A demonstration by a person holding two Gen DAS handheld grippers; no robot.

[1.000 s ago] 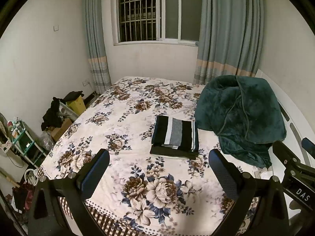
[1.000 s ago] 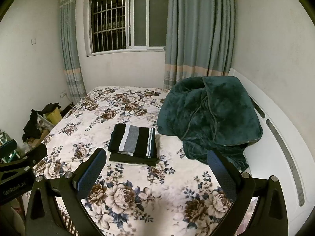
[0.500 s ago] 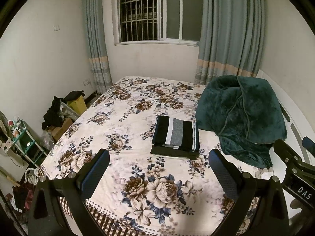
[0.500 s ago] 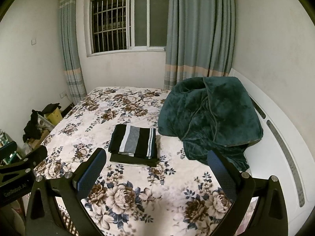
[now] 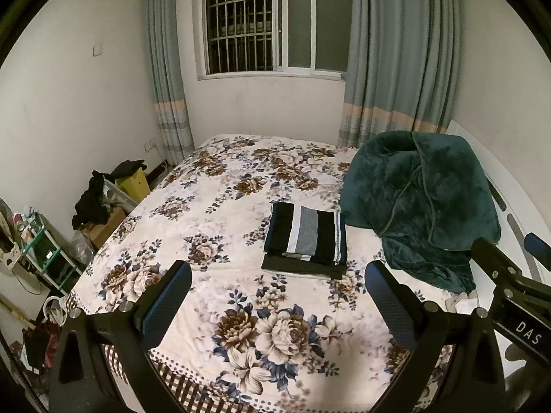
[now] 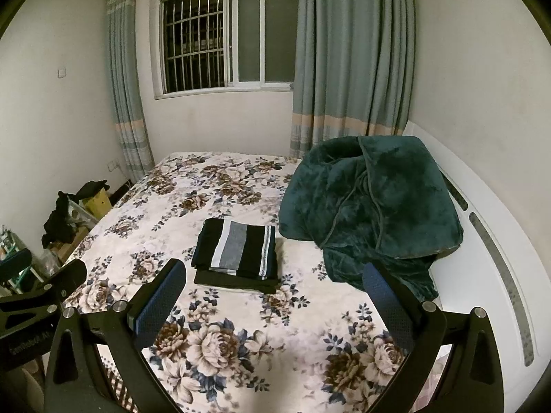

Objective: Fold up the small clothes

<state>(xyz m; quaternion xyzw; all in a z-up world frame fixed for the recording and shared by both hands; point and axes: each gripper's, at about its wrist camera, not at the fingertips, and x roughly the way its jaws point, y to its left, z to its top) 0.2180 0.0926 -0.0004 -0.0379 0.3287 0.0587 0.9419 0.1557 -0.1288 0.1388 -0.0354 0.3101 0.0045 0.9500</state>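
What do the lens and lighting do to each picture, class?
Left wrist view: fisheye bends the walls, corners go black, the window is dark, so indoor light only. Right wrist view: same bending; the blanket stays sharp, soft shadow beneath the folded clothes.

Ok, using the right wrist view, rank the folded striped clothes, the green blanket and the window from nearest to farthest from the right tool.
1. Folded striped clothes, mid-bed, just ahead of the right tool.
2. Green blanket, heaped further back on the right.
3. Window, in the far wall.
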